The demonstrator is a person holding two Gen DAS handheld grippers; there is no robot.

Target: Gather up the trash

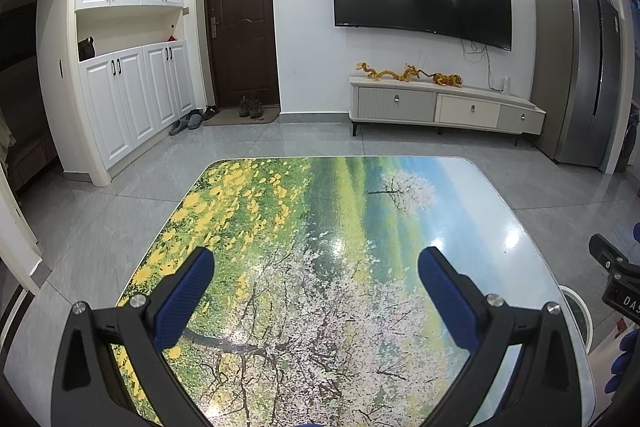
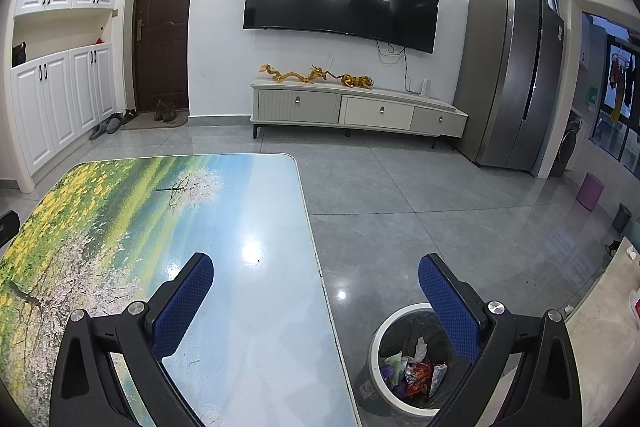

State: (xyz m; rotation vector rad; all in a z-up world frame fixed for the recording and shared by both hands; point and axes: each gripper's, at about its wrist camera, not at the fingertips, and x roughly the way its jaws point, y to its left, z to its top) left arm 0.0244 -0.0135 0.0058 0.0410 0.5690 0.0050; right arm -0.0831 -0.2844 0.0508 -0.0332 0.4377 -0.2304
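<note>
Both grippers hang over the picture desk with nothing in them, and the trash sits in the bin.

The left gripper point(image 1: 316, 263) is above the desk point(image 1: 320, 211), its blue fingers point(image 1: 188, 291) wide apart. The right gripper point(image 2: 316, 269) is over the desk's right edge, its fingers point(image 2: 448, 301) wide apart too. The trash point(image 2: 412, 371), crumpled wrappers and paper, lies inside the round trash bin point(image 2: 374, 351) with a white rim and black bag. The bin stands on the floor point(image 2: 440, 211) just beside the desk's right side, under the right gripper's right finger.
</note>
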